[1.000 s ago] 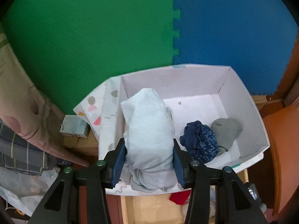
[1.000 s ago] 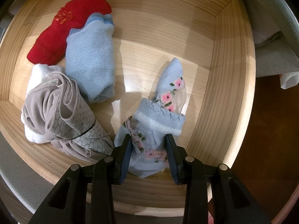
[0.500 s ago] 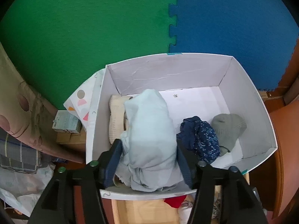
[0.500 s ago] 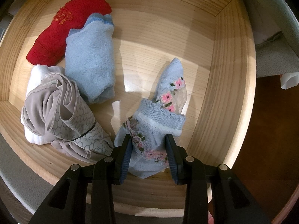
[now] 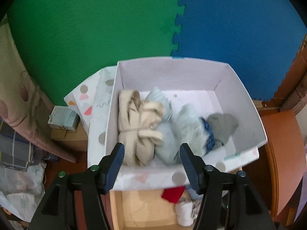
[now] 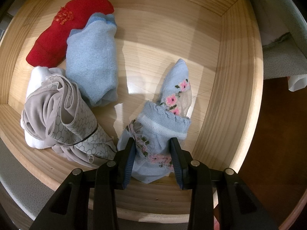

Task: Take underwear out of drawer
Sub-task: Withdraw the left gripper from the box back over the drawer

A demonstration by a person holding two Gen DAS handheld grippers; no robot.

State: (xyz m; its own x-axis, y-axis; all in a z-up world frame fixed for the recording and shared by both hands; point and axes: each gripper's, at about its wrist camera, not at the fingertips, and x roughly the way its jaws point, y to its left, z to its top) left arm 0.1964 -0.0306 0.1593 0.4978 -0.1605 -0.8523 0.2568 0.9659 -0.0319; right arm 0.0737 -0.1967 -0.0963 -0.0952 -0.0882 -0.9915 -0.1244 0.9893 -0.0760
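The left tool (image 5: 151, 160) now stands open over the white box (image 5: 247, 103); a second ago it was clamping the pale blue bundle (image 5: 172, 132), which now lies blurred just ahead of its fingers, between a beige roll (image 5: 138, 120) and a grey piece (image 5: 222, 126). So one more garment seems delivered. The right tool (image 6: 153, 158) has not moved: it stays closed on the flowered blue underwear (image 6: 163, 128), low in the wooden drawer (image 6: 226, 95). To its left lie grey, light blue and red pieces. Behind the box is a green and blue foam mat (image 5: 96, 28)
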